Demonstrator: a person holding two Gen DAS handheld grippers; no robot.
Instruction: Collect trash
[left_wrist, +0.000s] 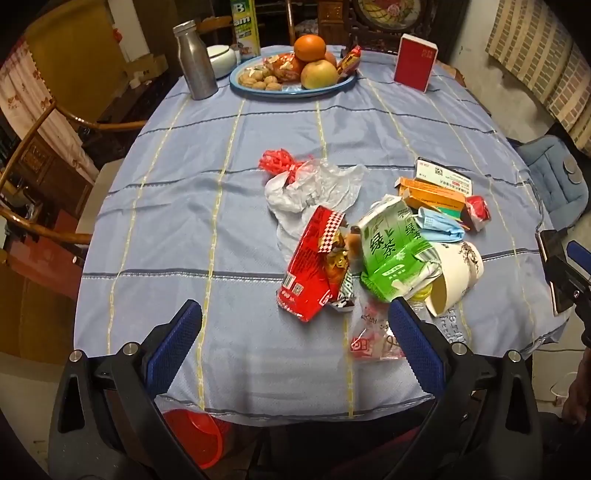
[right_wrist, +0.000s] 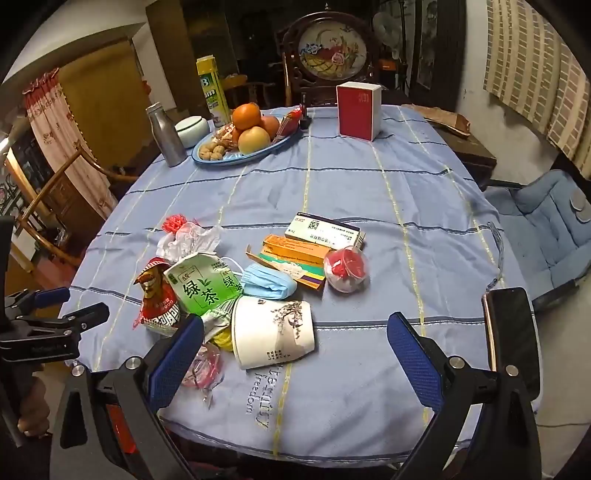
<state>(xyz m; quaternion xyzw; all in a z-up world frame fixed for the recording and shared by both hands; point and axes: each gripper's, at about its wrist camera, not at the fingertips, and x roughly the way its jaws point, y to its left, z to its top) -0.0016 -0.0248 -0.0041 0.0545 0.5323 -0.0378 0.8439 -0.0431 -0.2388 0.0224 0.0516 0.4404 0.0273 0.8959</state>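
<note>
Trash pile is sitting near the front edge of the table (left_wrist: 155, 206), mostly right of centre: green tea carton (left_wrist: 393, 247) lying crumpled in the middle, red snack bag (left_wrist: 314, 266) just left of it, tipped paper cup (right_wrist: 273, 332) just right, mouth facing the near edge

Left gripper (left_wrist: 295, 325) is hovering above the near edge, fingers spread wide, nothing between the pads; its right finger is overlapping the carton's lower corner in view, contact unclear

Right gripper (right_wrist: 295, 332) is also gaping wide and empty, the cup lying between its fingers in view, not pinched

Blue face mask (right_wrist: 269, 282), orange boxes (right_wrist: 295, 258) and clear plastic ball (right_wrist: 347, 269) are lying behind the cup; clear bag with red netting (left_wrist: 314, 181) behind the snack bag

Fruit plate (left_wrist: 291, 90), metal bottle (left_wrist: 195, 62) and red box (left_wrist: 415, 62) are standing well apart at the far side
</note>
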